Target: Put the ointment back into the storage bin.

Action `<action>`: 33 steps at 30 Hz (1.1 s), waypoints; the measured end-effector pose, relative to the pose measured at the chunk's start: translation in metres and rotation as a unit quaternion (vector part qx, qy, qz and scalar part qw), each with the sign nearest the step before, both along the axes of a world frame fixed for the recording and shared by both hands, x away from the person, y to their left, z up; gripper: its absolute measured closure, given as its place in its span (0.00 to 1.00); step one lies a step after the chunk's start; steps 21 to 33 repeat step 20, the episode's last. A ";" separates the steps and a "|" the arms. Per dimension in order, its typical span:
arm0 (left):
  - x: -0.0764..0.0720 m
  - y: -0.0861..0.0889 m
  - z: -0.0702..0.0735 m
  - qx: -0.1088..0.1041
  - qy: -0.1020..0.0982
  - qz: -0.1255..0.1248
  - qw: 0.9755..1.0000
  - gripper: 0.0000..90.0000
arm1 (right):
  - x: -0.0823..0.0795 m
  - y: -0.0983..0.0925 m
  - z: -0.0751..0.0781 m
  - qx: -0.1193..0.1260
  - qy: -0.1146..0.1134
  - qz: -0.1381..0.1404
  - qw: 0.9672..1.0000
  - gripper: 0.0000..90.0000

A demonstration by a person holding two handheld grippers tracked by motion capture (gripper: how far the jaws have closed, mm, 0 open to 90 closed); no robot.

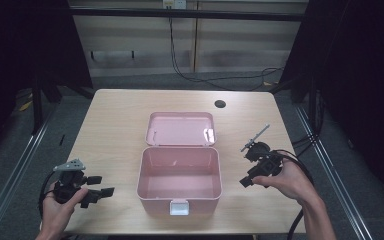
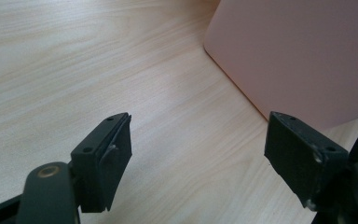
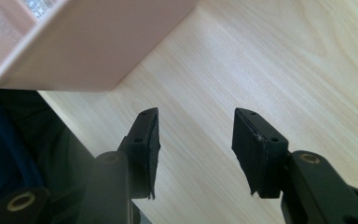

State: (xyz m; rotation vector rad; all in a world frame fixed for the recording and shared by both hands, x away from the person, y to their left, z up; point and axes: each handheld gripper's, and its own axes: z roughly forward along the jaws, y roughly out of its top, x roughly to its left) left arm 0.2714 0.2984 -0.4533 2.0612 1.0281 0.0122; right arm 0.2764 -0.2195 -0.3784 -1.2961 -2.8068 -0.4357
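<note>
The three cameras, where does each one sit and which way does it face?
High view: above the person's side, facing forward and down on the table and open pink box; both hands and tools show.
Left gripper view: on the left tool, facing the box's outer wall; open jaws show.
Right gripper view: on the right tool, open jaws.
All share the box.

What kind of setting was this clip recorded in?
Probably a lab or recording bay: a bare wooden table with a cable hole, dark curtains at both sides, loose cables on the floor behind.
</note>
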 end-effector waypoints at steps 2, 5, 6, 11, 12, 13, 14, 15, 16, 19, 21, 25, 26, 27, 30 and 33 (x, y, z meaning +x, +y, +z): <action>0.000 0.000 0.000 0.001 0.000 0.000 1.000 0.25 | -0.003 -0.002 -0.007 0.002 -0.006 -0.006 1.000 0.57; 0.000 0.000 0.000 0.000 0.000 0.000 1.000 0.25 | -0.005 -0.004 -0.012 0.004 -0.015 -0.010 1.000 0.57; 0.000 0.000 0.000 0.000 0.000 -0.001 1.000 0.26 | -0.005 -0.005 -0.015 0.004 -0.018 -0.014 1.000 0.57; 0.000 0.000 0.000 0.000 0.000 -0.002 1.000 0.25 | -0.006 -0.008 -0.026 -0.003 -0.026 -0.032 0.999 0.57; 0.000 0.000 0.000 0.001 -0.001 -0.002 1.000 0.25 | -0.006 -0.008 -0.028 0.001 -0.026 -0.038 0.999 0.57; -0.001 0.000 0.000 0.000 -0.001 -0.002 1.000 0.25 | -0.006 -0.009 -0.032 0.003 -0.028 -0.048 0.998 0.57; -0.001 0.000 0.000 -0.001 -0.001 -0.003 1.000 0.25 | -0.006 -0.009 -0.035 0.004 -0.026 -0.051 0.998 0.57; -0.001 0.000 0.000 -0.002 0.000 -0.003 1.000 0.25 | -0.005 -0.011 -0.038 0.005 -0.023 -0.051 0.998 0.57; 0.000 0.000 0.000 -0.001 0.001 -0.004 1.000 0.25 | -0.004 -0.012 -0.044 0.003 -0.023 -0.069 0.997 0.57; -0.001 0.000 0.000 -0.001 -0.001 -0.005 1.000 0.25 | -0.003 -0.014 -0.051 0.004 -0.027 -0.075 0.997 0.54; -0.001 0.000 0.000 -0.001 -0.001 -0.005 1.000 0.25 | -0.003 -0.016 -0.052 0.006 -0.026 -0.080 0.996 0.54; -0.001 0.000 0.000 -0.001 -0.001 -0.005 1.000 0.25 | -0.003 -0.016 -0.052 0.006 -0.026 -0.080 0.996 0.54; -0.001 0.000 0.000 -0.001 -0.001 -0.005 1.000 0.25 | -0.003 -0.016 -0.052 0.006 -0.026 -0.080 0.996 0.54; -0.001 0.000 0.000 -0.001 -0.001 -0.005 1.000 0.25 | -0.003 -0.016 -0.052 0.006 -0.026 -0.080 0.996 0.54; -0.001 0.000 0.000 -0.001 -0.001 -0.005 1.000 0.25 | -0.003 -0.016 -0.052 0.006 -0.026 -0.080 0.996 0.54; -0.001 0.000 0.000 -0.001 -0.001 -0.005 1.000 0.25 | -0.003 -0.016 -0.052 0.006 -0.026 -0.080 0.996 0.54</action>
